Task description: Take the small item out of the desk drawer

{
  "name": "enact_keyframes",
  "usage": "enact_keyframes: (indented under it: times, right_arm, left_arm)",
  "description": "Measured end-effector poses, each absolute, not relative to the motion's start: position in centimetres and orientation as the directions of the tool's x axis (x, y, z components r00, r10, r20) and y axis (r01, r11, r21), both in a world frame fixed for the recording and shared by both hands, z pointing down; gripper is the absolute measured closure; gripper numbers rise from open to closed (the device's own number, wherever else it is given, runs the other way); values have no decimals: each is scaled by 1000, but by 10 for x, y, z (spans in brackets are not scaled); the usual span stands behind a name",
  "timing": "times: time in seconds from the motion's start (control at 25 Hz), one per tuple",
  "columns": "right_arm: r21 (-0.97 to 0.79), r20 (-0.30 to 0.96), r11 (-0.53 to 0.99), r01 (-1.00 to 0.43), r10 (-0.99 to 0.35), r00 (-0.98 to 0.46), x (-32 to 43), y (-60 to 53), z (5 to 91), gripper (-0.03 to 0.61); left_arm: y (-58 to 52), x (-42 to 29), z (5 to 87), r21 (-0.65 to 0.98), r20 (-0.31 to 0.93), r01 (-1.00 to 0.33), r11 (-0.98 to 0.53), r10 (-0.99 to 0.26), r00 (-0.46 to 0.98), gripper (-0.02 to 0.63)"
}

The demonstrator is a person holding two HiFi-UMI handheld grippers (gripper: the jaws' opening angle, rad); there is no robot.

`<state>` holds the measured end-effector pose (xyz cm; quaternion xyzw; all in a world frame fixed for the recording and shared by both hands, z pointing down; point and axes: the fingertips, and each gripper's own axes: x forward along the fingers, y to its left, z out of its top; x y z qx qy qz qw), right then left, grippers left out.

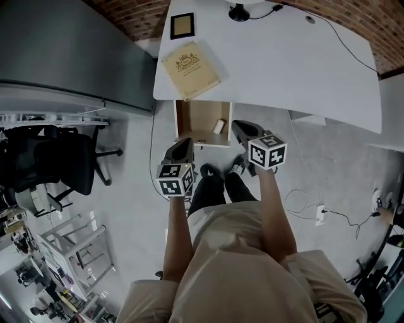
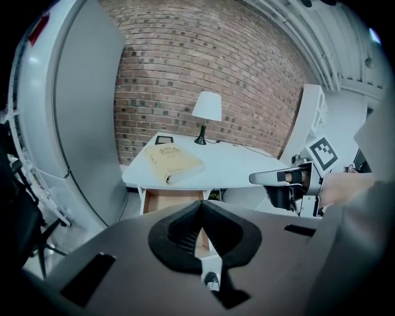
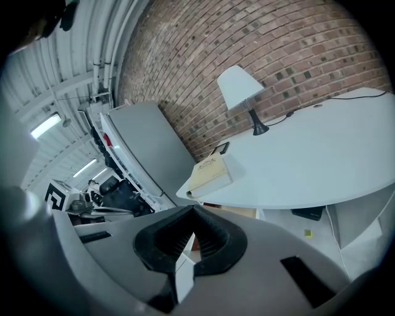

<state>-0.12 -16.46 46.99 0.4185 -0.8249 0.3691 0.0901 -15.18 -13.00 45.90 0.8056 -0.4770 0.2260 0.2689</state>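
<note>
Under the white desk (image 1: 271, 57) the wooden drawer (image 1: 199, 117) stands pulled out. A small white item (image 1: 219, 126) lies at its right side. My left gripper (image 1: 187, 141) hovers at the drawer's front left corner, its jaws shut with nothing between them. My right gripper (image 1: 235, 125) is just right of the drawer's front, beside the item, jaws also shut and empty. In the left gripper view the left gripper (image 2: 202, 202) points at the drawer (image 2: 173, 200), with the right gripper (image 2: 290, 179) at the right. The right gripper (image 3: 193, 208) faces the desk's underside.
On the desk lie a tan book (image 1: 189, 69), a small picture frame (image 1: 182, 25) and a lamp base (image 1: 240, 11). A grey cabinet (image 1: 63, 50) stands left of the desk. A black office chair (image 1: 57, 164) is at the left; cables (image 1: 315, 208) trail over the floor at the right.
</note>
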Motion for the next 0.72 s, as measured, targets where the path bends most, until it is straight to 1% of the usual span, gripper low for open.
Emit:
enact_keyframes:
  times: [0.24, 0.4, 0.6, 0.72]
  right_arm:
    - [-513, 458, 393, -763, -626, -631, -2, -171, 466, 555]
    - [-499, 467, 375, -781, -643, -607, 10, -173, 466, 555]
    - [-519, 473, 309, -797, -673, -568, 28, -173, 478, 555]
    - [-495, 496, 311, -812, -666, -557, 32, -169, 492, 555]
  left_arm:
    - [-140, -149, 463, 217, 624, -885, -412, -638, 450, 598]
    - [-149, -130, 472, 224, 631, -860, -459, -604, 487, 598]
    - [-157, -115, 488, 257, 634, -850, -460, -583, 508, 598]
    - [-159, -107, 505, 267, 637, -836, -479, -563, 526, 598]
